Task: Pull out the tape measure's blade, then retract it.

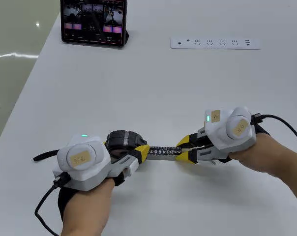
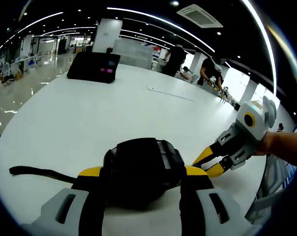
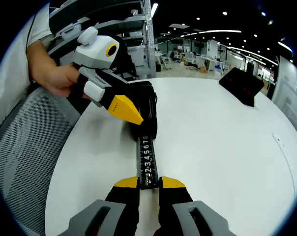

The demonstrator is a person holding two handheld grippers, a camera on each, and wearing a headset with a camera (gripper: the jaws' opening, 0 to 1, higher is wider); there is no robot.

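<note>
Blade (image 3: 146,160) tip hidden between right gripper (image 3: 148,183) fingers (image 3: 126,185); tablet (image 1: 93,22) top cropped.

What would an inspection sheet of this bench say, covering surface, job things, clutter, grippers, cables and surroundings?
Surface: white table, mostly bare.
Job's things: black tape measure; blade drawn out a short way.
Clutter: lit tablet propped at the far edge; power strip lying flat.
Grippers: left gripper shut on the tape measure; right gripper fingers pinch the blade's end.
Cables: left cable and right cable, both black, trail from the grippers; a black strap lies by the left gripper.
Surroundings: glossy floor beside the table; mesh chair; people at far desks.
</note>
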